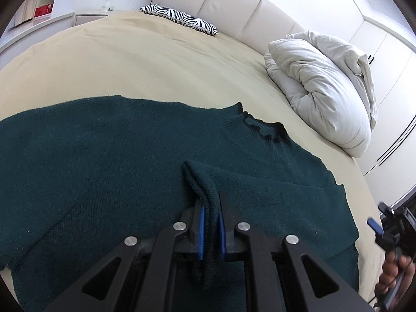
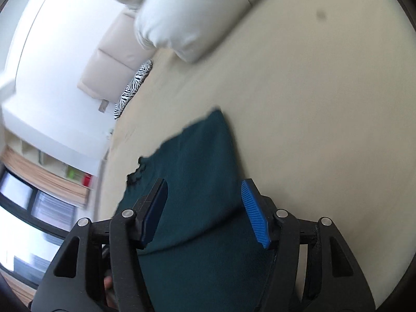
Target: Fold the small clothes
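The dark green knitted sweater [image 1: 117, 156] lies flat across the near part of the beige bed sheet [image 1: 130, 59], its ruffled collar toward the bed's right edge near the white duvet [image 1: 325, 85]. The left gripper [image 1: 209, 230] is clenched on 1 sleeve cuff, drawn over the sweater's body. The right gripper [image 2: 205, 213], jaws released, hovers above the shoulder end.

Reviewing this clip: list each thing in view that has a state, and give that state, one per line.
Left tool: shut on a raised fold of the sweater.
Right tool: open, empty, above the sweater.
Green sweater: spread flat on the bed, one fold lifted, collar toward the duvet.
White duvet: bunched up by the headboard.
Zebra pillow: lying flat at the head of the bed.
Bed sheet: smooth, mostly uncovered.
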`<control>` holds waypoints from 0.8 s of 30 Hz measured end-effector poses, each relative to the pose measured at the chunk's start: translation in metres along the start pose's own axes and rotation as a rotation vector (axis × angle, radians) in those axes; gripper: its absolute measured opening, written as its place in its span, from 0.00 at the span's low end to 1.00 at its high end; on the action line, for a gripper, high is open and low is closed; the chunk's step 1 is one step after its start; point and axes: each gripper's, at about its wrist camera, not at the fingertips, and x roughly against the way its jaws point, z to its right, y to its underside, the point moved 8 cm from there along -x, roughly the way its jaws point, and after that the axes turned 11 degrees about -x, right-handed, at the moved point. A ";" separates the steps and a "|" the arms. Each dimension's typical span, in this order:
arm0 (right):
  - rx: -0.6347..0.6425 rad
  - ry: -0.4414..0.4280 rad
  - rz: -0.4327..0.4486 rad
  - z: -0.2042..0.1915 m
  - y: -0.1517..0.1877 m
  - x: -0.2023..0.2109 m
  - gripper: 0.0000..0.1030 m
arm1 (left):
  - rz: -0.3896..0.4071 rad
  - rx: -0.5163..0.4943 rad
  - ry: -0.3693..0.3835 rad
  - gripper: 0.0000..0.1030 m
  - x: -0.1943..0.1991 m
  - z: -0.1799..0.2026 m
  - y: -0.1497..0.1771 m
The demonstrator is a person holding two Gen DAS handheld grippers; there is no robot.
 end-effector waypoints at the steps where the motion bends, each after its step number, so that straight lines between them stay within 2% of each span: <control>1: 0.046 0.017 -0.013 -0.006 -0.009 -0.009 0.57 | 0.000 -0.001 -0.001 0.11 0.000 0.000 0.000; 5: 0.151 0.159 -0.083 -0.003 -0.032 -0.065 0.55 | 0.005 -0.002 0.002 0.11 0.000 -0.001 0.001; 7: 0.124 0.180 -0.121 0.006 -0.038 -0.092 0.46 | 0.009 0.007 0.014 0.11 -0.001 -0.002 0.002; 9: 0.119 0.169 -0.117 0.008 -0.041 -0.101 0.40 | 0.017 0.011 0.022 0.11 -0.002 -0.003 0.002; 10: 0.139 0.166 -0.113 0.005 -0.041 -0.105 0.35 | 0.019 0.011 0.023 0.11 -0.001 -0.003 0.002; 11: 0.169 0.182 -0.115 0.004 -0.040 -0.111 0.21 | 0.022 0.011 0.024 0.11 -0.001 -0.003 0.002; 12: 0.206 0.202 -0.117 0.002 -0.039 -0.114 0.13 | 0.023 0.010 0.023 0.11 0.000 -0.003 0.002; 14: 0.243 0.210 -0.103 0.001 -0.039 -0.116 0.07 | 0.030 0.012 0.020 0.10 0.002 -0.002 0.000; 18: 0.282 0.218 -0.046 -0.009 -0.044 -0.108 0.06 | 0.069 0.012 -0.001 0.09 0.014 -0.002 -0.011; 20: 0.305 0.208 -0.012 -0.022 -0.042 -0.104 0.06 | 0.054 0.003 -0.026 0.09 0.010 -0.003 -0.011; 22: 0.326 0.235 -0.021 -0.019 -0.041 -0.110 0.06 | 0.026 0.003 -0.035 0.09 0.001 -0.006 -0.002; 24: 0.315 0.281 -0.055 -0.008 -0.038 -0.123 0.06 | 0.034 -0.003 -0.040 0.09 0.002 -0.005 -0.002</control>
